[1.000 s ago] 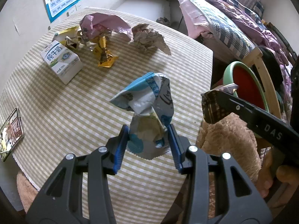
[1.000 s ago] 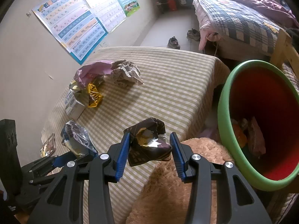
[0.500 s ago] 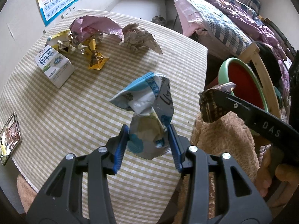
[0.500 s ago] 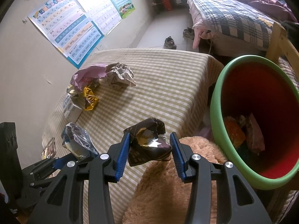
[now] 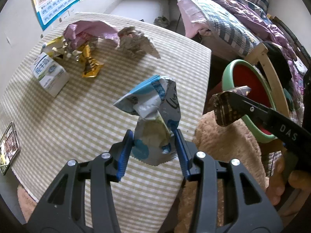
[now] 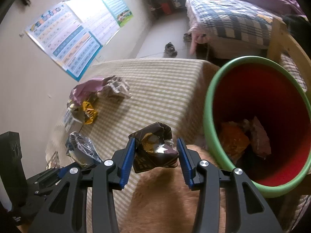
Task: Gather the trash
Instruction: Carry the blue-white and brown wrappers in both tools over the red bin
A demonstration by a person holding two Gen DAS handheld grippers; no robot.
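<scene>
My left gripper (image 5: 153,147) is shut on a crumpled blue-and-white wrapper (image 5: 153,114), held above the checked table (image 5: 64,116). My right gripper (image 6: 155,155) is shut on a dark brown foil wrapper (image 6: 153,147), held over a tan furry seat (image 6: 167,202), just left of the green-rimmed red bin (image 6: 211,89). The bin holds some trash (image 6: 233,141). In the left wrist view the right gripper's wrapper (image 5: 225,108) hangs in front of the bin (image 5: 227,71). The left gripper's wrapper also shows in the right wrist view (image 6: 81,149).
On the table's far side lie a milk carton (image 5: 49,73), a gold wrapper (image 5: 90,64), a pink wrapper (image 5: 91,29) and crumpled grey paper (image 5: 136,42). A small framed picture (image 5: 8,153) lies at the left edge. A bed (image 6: 233,19) stands behind the bin.
Both grippers have moved right toward the bin with their wrappers still held. The bin looks larger and nearer in the right wrist view.
</scene>
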